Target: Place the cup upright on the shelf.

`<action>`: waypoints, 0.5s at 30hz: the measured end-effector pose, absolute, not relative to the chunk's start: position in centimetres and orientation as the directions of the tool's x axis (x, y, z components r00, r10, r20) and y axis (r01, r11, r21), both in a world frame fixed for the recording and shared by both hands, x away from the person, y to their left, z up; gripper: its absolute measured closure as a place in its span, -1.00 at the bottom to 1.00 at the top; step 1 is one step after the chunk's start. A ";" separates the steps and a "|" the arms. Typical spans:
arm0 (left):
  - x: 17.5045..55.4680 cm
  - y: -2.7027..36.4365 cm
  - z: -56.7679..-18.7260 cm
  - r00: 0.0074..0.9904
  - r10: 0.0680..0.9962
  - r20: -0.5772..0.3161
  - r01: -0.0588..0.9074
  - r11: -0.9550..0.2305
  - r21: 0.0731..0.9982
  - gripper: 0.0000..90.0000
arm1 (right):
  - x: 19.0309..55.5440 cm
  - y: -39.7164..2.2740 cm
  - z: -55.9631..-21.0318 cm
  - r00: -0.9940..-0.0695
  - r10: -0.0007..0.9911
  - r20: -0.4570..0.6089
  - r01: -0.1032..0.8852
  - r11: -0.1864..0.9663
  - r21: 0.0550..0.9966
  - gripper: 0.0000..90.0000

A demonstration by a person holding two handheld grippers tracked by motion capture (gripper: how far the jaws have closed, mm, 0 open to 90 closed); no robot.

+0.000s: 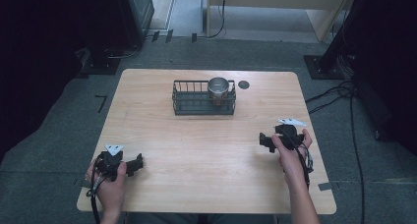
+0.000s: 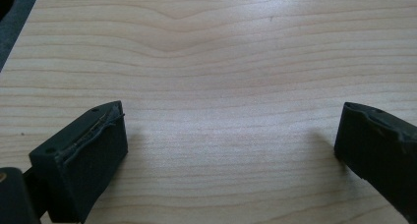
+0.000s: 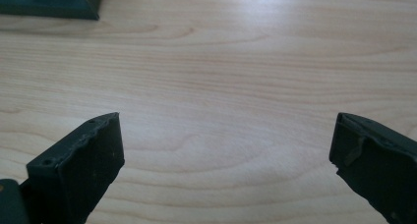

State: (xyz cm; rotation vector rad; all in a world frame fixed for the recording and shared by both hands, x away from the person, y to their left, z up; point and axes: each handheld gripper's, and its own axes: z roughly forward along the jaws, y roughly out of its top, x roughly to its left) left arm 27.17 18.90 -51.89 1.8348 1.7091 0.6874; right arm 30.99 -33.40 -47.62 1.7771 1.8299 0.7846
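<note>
On the wooden counter (image 1: pixel 206 145), a metal cup (image 1: pixel 218 88) stands in the right end of a black wire basket (image 1: pixel 192 102) at twelve o'clock, while the left tongs (image 1: pixel 139 163) at seven and the right tongs (image 1: pixel 262 140) at four both gape empty.

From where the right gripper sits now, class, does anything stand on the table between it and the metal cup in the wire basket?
Only the wire basket itself: its near wall stands in front of the metal cup. Bare table lies between the basket and the right gripper, whose jaws are open.
</note>
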 end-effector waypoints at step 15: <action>27.2 18.9 -51.9 0.069 0.998 0.009 0.726 -0.056 0.685 -1.00 | 28.0 -36.8 -49.7 0.025 0.998 0.059 0.741 -0.058 0.669 -0.99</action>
